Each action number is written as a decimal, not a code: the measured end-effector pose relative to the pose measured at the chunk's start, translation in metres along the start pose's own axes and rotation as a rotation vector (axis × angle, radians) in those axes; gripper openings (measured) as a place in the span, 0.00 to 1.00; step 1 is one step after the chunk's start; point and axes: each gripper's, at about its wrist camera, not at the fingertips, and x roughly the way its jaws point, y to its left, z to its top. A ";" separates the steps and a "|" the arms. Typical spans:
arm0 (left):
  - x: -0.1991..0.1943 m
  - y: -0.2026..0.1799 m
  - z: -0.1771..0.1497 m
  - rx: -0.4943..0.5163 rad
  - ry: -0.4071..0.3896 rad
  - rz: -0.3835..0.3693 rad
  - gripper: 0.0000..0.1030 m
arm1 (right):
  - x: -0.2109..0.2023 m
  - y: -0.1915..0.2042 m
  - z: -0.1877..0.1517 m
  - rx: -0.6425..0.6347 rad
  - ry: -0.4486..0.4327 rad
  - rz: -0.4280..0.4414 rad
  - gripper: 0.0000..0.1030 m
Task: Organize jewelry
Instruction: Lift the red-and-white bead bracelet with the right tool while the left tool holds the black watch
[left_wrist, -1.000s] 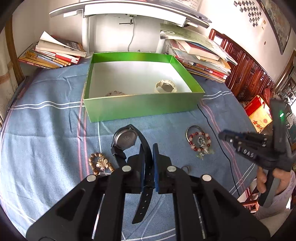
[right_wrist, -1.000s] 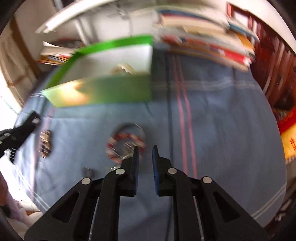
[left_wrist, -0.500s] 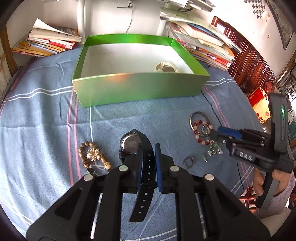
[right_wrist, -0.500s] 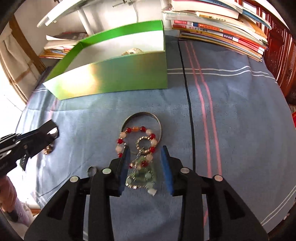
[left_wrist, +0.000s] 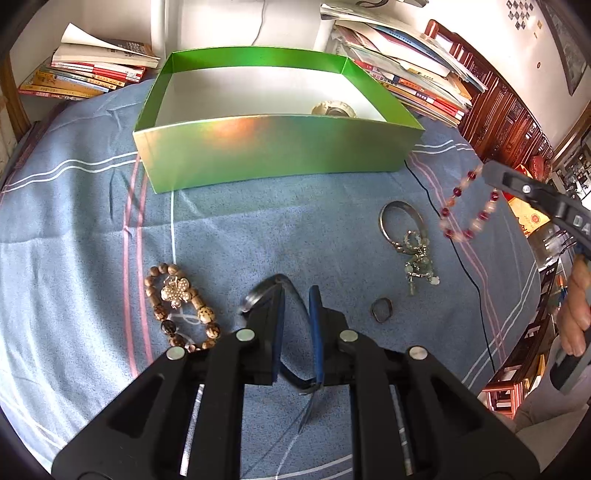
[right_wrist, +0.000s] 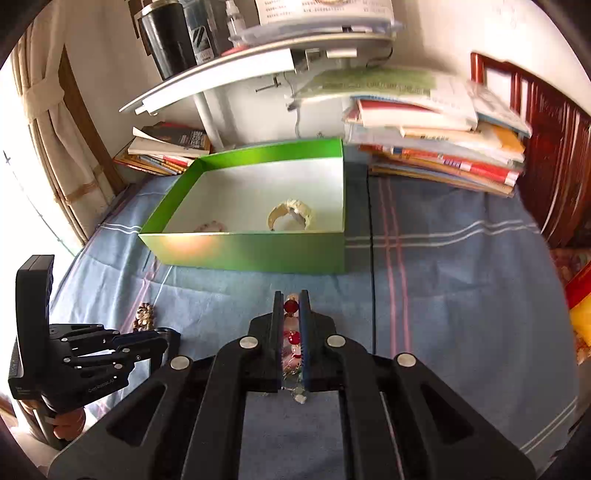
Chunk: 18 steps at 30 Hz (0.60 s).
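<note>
Bead bracelet comes off the cloth; left gripper sinks over the watch

The right gripper (right_wrist: 288, 295), whose jaws have just been closing, now pinches the red-and-pale bead bracelet (left_wrist: 467, 212), which half a second ago lay on the blue cloth (left_wrist: 92, 229) looped with the metal bangle (left_wrist: 400, 221) and the green-bead charm (left_wrist: 419, 264). The bracelet hangs in the air clear of the cloth, while bangle and charm lie where they were. The right wrist view has tipped up, so the green box (right_wrist: 258, 254) sits lower in it. The left gripper (left_wrist: 295, 295) has come lower, and its fingers cover more of the black watch (left_wrist: 258, 293).
</note>
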 end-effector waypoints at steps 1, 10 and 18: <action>-0.001 -0.001 0.000 0.001 -0.004 0.001 0.13 | 0.002 -0.004 -0.001 0.024 0.015 0.033 0.08; -0.016 0.008 0.004 -0.018 -0.044 0.017 0.06 | 0.011 -0.009 -0.013 0.015 0.028 -0.118 0.08; -0.016 0.004 0.002 0.002 -0.035 -0.009 0.43 | 0.021 -0.019 -0.023 0.041 0.065 -0.117 0.08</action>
